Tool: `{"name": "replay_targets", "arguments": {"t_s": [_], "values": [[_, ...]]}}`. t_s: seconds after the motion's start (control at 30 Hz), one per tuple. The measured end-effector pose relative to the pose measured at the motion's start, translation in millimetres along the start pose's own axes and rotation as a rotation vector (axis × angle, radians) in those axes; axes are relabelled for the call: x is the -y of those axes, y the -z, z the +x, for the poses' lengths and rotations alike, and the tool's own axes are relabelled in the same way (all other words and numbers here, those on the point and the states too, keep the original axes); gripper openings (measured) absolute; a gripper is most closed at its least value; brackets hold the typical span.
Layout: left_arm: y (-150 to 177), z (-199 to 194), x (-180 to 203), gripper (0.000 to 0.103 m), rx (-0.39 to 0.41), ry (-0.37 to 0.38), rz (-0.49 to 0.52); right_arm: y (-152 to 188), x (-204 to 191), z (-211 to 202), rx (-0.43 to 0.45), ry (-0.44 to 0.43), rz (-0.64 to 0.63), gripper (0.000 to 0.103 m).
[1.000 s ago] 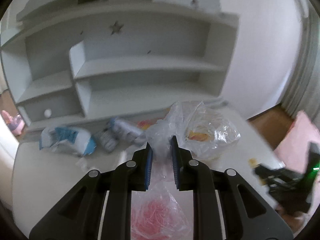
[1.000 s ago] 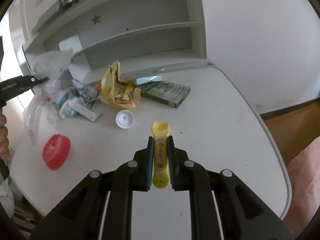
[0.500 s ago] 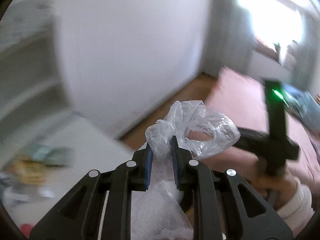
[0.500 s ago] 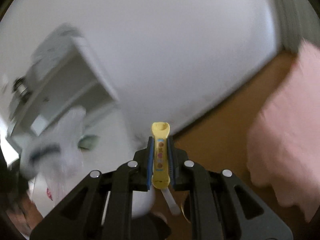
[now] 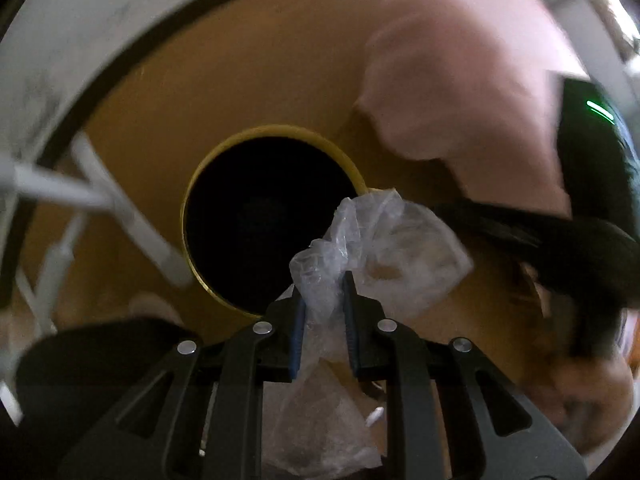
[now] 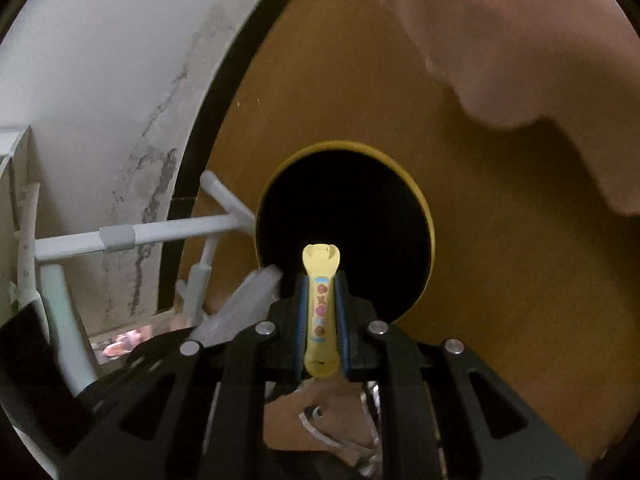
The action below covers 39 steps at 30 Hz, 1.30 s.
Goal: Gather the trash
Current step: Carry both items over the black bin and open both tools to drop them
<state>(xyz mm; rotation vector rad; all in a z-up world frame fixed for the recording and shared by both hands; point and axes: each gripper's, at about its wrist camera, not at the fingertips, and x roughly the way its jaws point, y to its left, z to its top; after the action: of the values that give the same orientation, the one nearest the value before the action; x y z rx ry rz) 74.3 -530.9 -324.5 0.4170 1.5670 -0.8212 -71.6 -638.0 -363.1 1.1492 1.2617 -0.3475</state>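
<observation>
Left view — plastic bag [image 5: 360, 256]; right view — yellow stick [image 6: 321, 312]

A warm brown wooden floor [image 6: 500, 220] fills most of both views, meeting a white wall [image 6: 100, 60] along a dark skirting strip [image 6: 216, 92]; the wall bears grey scuffs and cracks low down. White tubular furniture legs [image 6: 160, 232] stand beside the wall, and a soft pink fabric mass [image 5: 472, 72] covers the floor's upper right.

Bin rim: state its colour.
Yellow; the bin rim rings a black interior, clearest in the right wrist view.
</observation>
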Motion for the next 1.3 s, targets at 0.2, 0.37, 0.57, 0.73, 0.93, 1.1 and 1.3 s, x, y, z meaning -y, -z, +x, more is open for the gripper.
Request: {"name": "replay_targets", "arguments": {"t_s": [0.2, 0.37, 0.57, 0.73, 0.93, 1.1, 1.3], "values": [[-8.8, 2.8, -3.7, 0.017, 0.022, 0.01, -0.05, -2.3, -15.9, -4.3, 0.013, -0.044, -0.024, 0.014], [-0.7, 6.5, -7.6, 0.017, 0.025, 0.008, -0.042, -11.5, -8.8, -4.2, -0.008, -0.049, -0.015, 0.014], [-3.5, 1.1, 0.1, 0.059, 0.085, -0.014, -0.039, -13.9, -6.9, -4.9, -0.008, -0.058, 0.005, 0.046], [-3.8, -11.5, 2.5, 0.097, 0.134, -0.002, -0.028, -23.2, -0.3, -28.8, 0.061, -0.076, 0.031, 0.095], [3.2, -30.1, 25.1, 0.097, 0.191, 0.035, 0.036, -29.8, 5.2, -125.0, 0.353, -0.071, 0.084, 0.096], [14.6, -56.1, 44.5, 0.097, 0.273, -0.061, 0.119, -20.4, -14.6, -179.5, 0.461, -0.147, 0.033, 0.096], [68.0, -159.4, 100.8, 0.097, 0.56, -0.017, 0.33, 15.6, -58.1, -273.3, 0.762, -0.017, -0.089, 0.096]]}}
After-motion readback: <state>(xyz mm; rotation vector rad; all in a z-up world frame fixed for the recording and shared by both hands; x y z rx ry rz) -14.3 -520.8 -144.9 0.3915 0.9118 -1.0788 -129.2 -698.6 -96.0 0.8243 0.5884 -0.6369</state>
